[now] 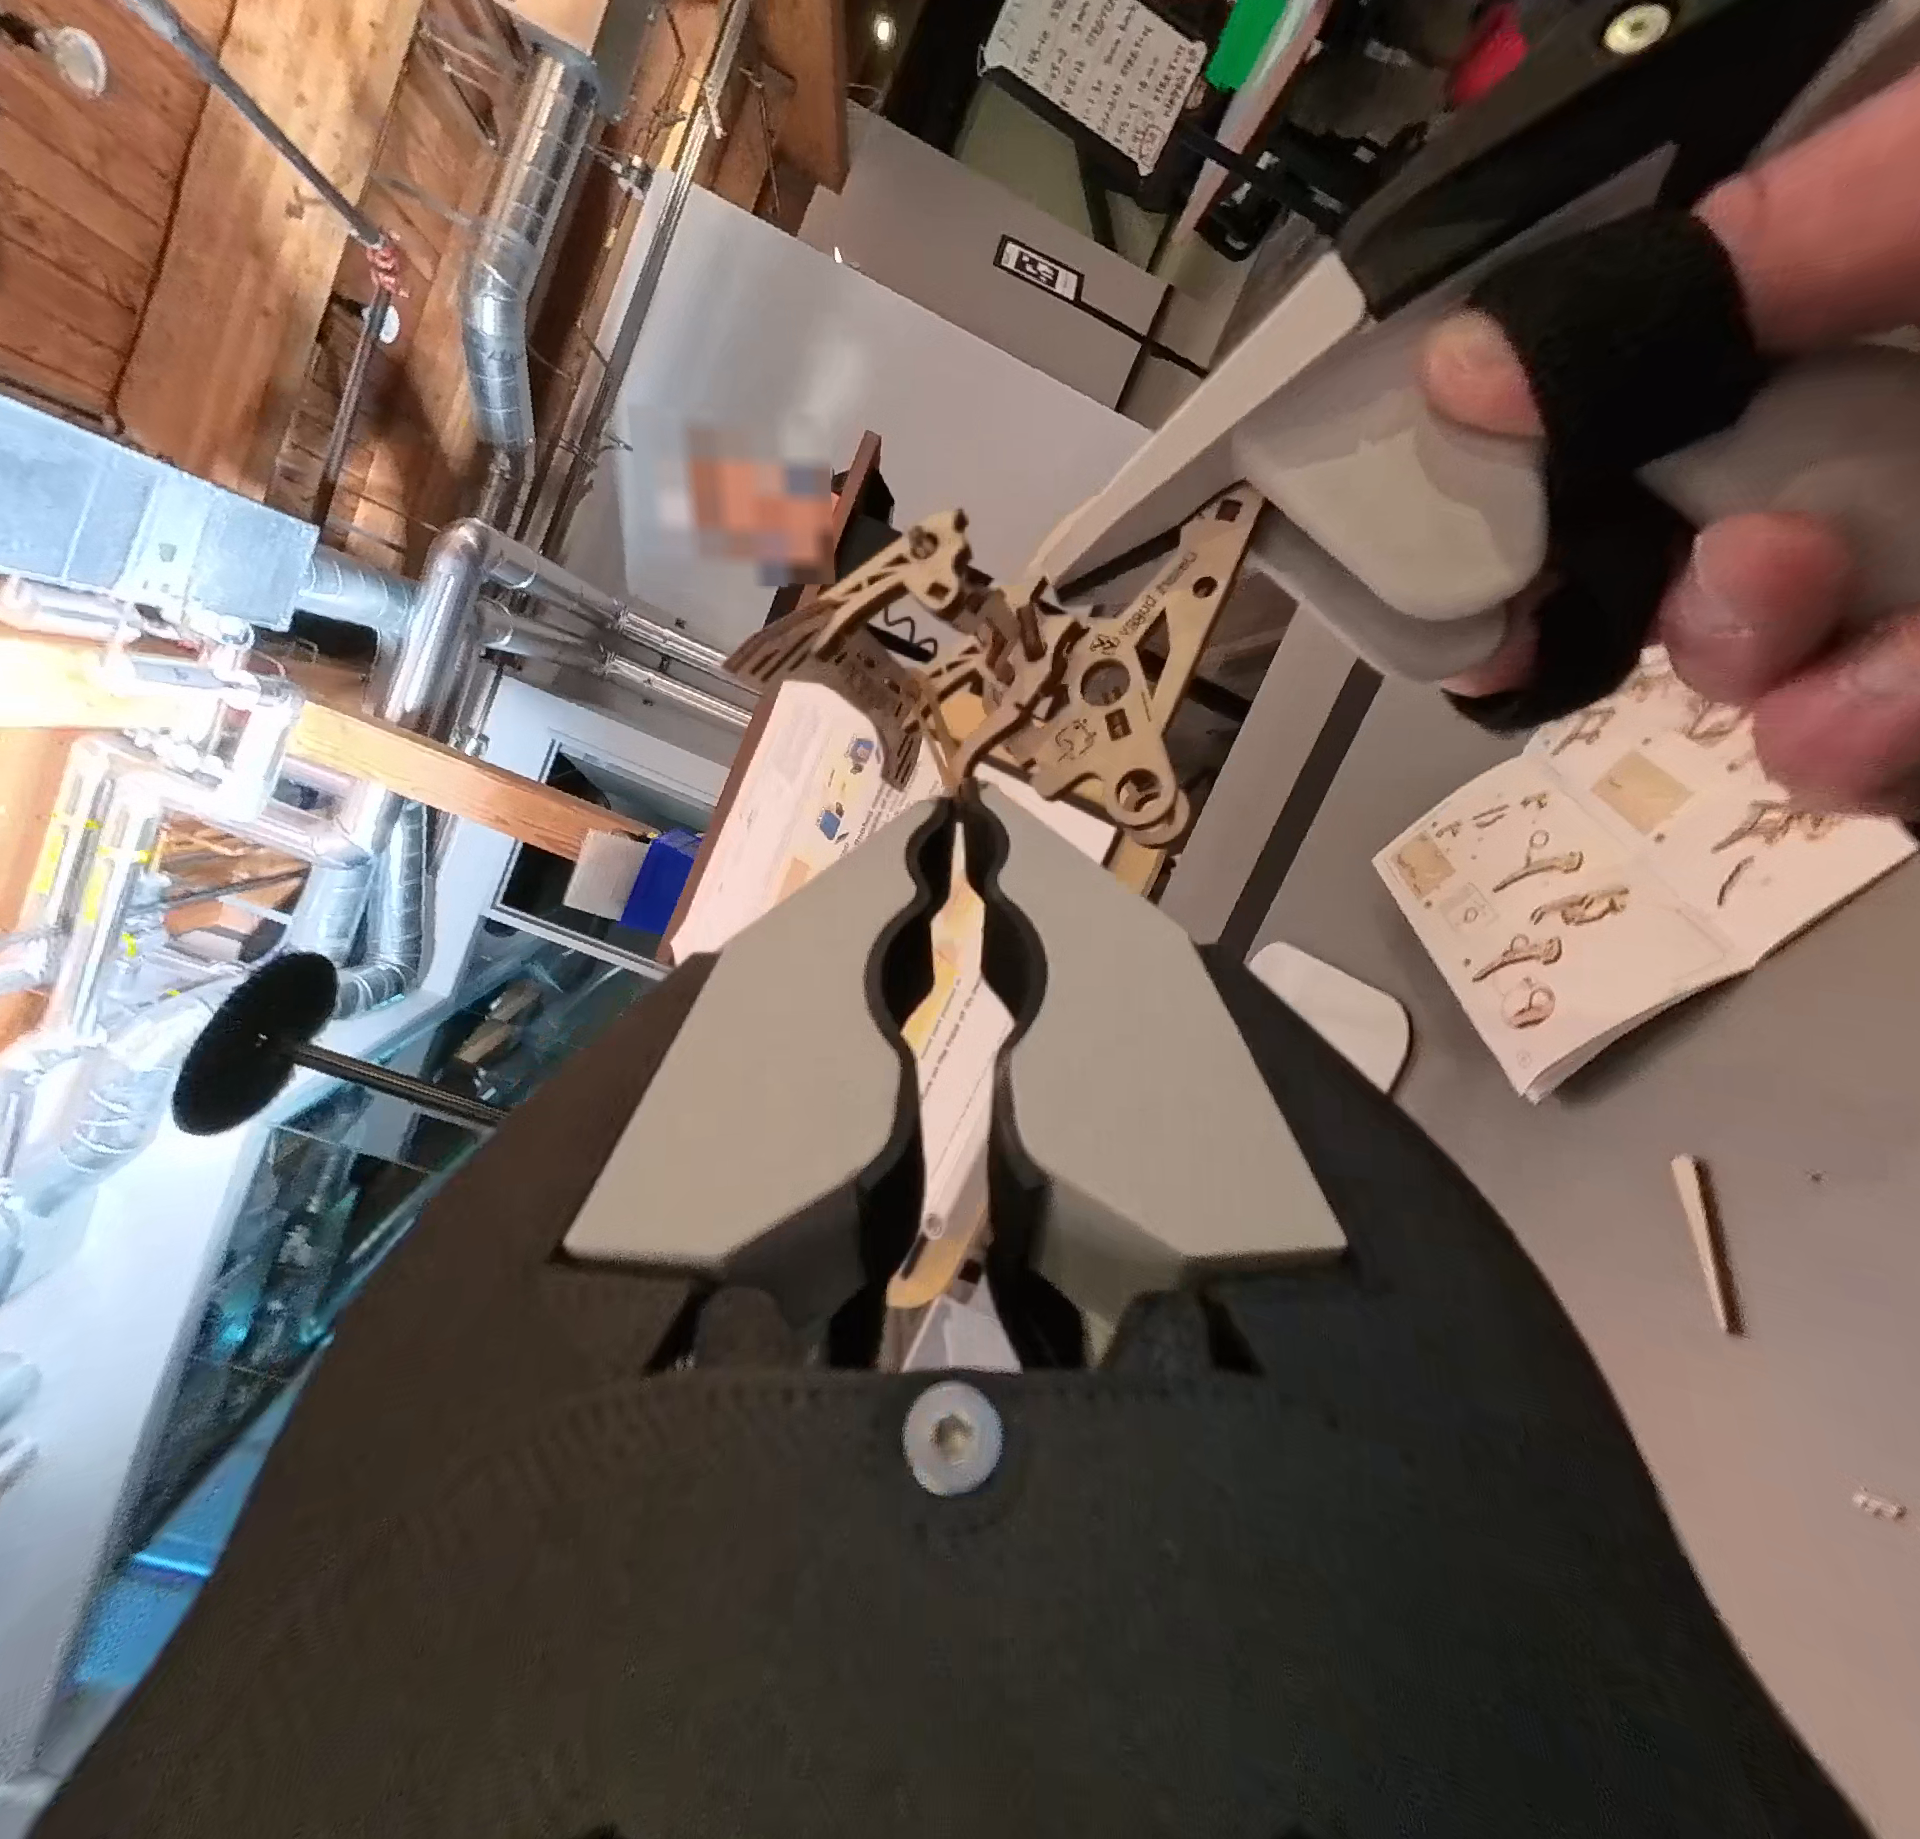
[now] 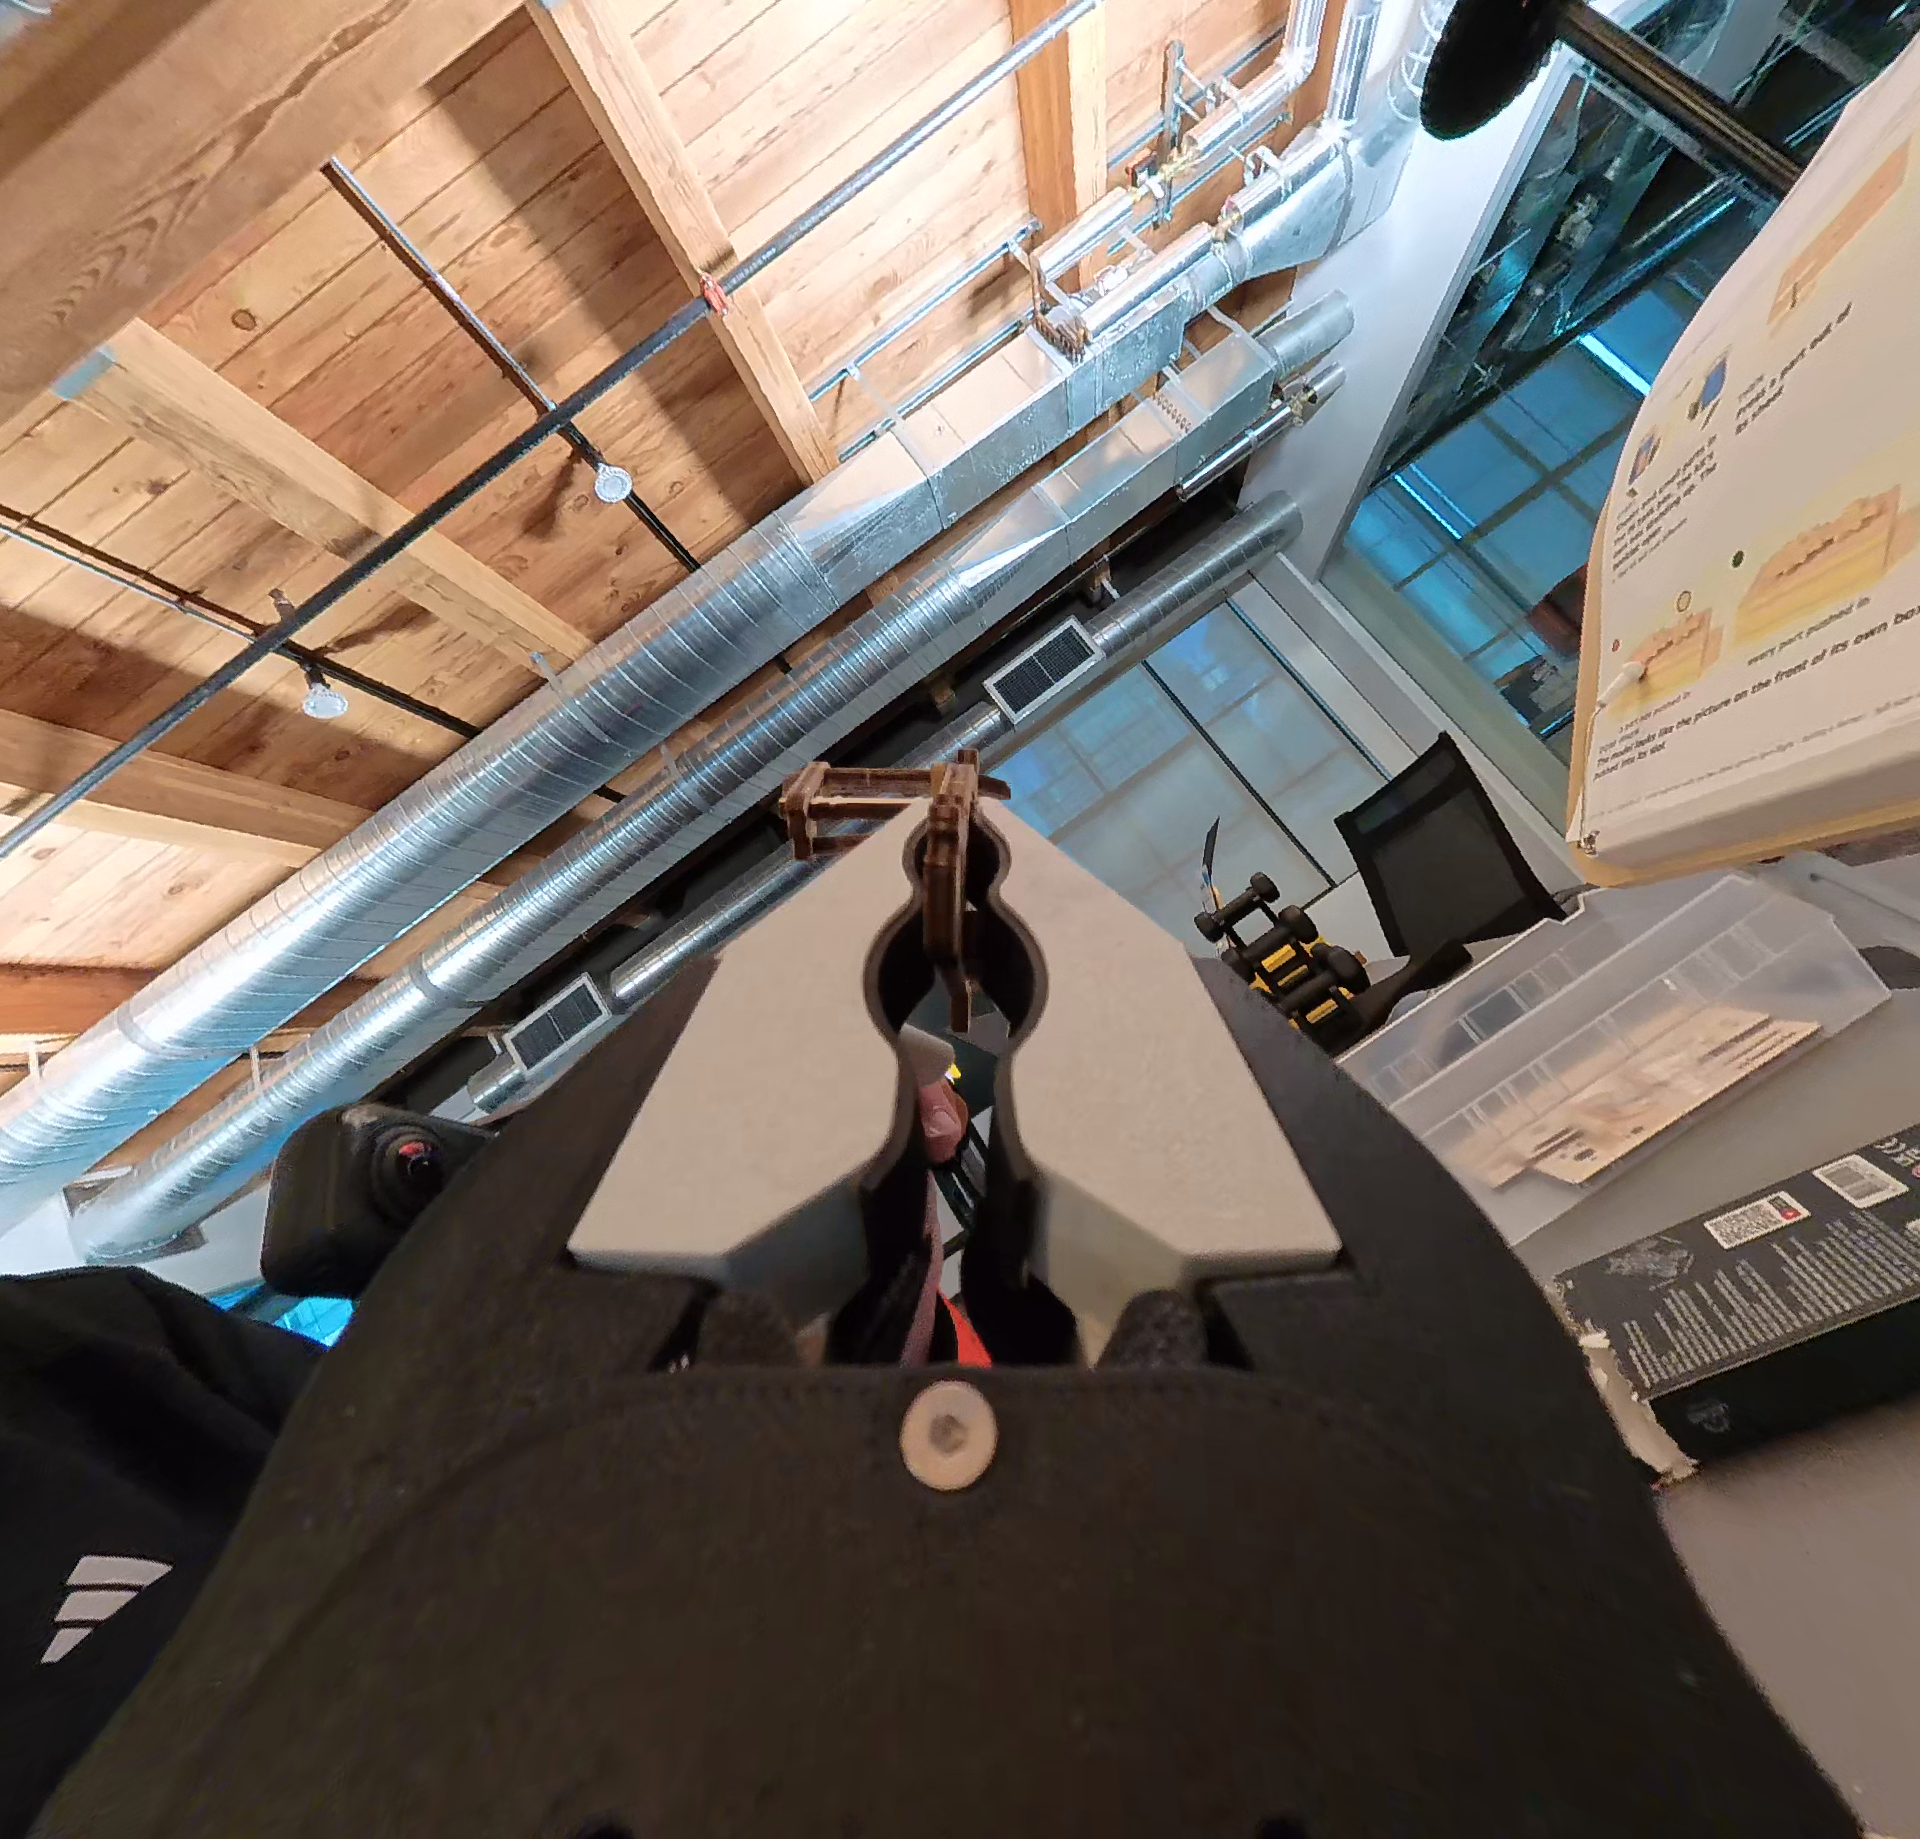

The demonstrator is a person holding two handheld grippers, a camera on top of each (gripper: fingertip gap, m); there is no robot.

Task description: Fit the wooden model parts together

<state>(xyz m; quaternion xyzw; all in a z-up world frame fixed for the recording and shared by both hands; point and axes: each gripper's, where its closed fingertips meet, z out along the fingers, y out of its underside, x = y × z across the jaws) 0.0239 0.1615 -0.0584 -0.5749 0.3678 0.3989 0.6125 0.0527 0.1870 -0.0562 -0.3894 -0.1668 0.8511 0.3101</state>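
Even, bright indoor lighting with daylight from the windows (image 2: 1288,750); strong wide-angle bending at edges; the gloved hand (image 1: 1704,542) is motion-blurred; no harsh glare.

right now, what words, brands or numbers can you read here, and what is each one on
I don't quote writing, but these things carry it:
wooden model: burnt-in mark, legible
open booklet: mostly drawings, print too small
white sheet at the back: too blurred
instruction page: printed lines, partly legible
black box: labels and fine print, too small
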